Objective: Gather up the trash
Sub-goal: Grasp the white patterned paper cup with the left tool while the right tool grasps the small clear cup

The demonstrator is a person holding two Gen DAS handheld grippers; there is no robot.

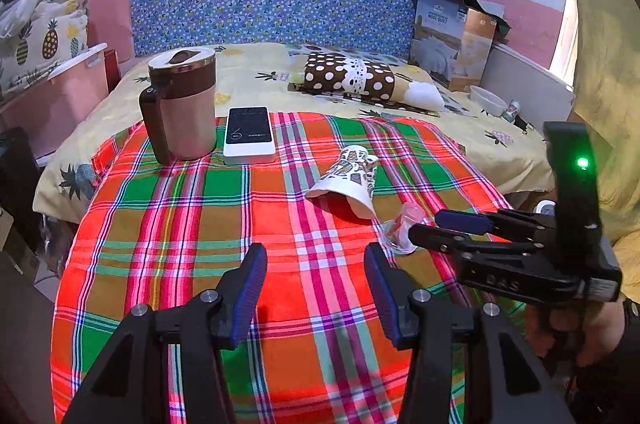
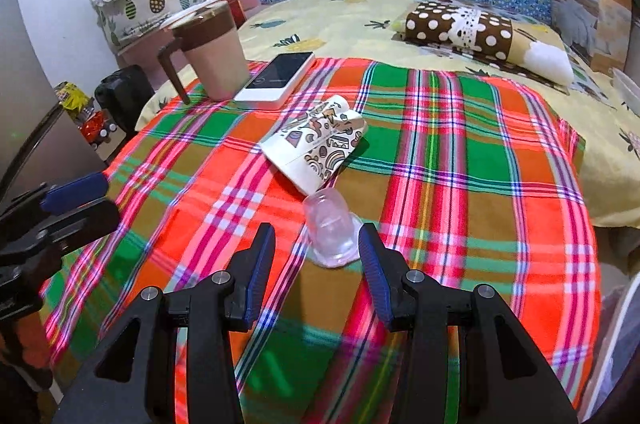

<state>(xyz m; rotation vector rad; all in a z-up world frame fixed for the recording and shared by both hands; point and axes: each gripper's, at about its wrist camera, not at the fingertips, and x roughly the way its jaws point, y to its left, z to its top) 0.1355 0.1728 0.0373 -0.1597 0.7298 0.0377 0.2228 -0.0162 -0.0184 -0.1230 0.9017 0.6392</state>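
Box [image 1: 452, 36] at the back reads "WOOL QUILT", right gripper [image 1: 424, 228] body says "DAS". Both jaws wide open and empty, left gripper [image 1: 316, 288] too, clear cup [image 2: 332, 228] just ahead.

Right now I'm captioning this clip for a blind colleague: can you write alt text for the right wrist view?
The open right gripper hovers over a plaid cloth, its fingers either side of a small clear plastic cup. Just beyond lies a crushed paper cup, then a phone and a lidded mug; the left gripper shows at the left edge.
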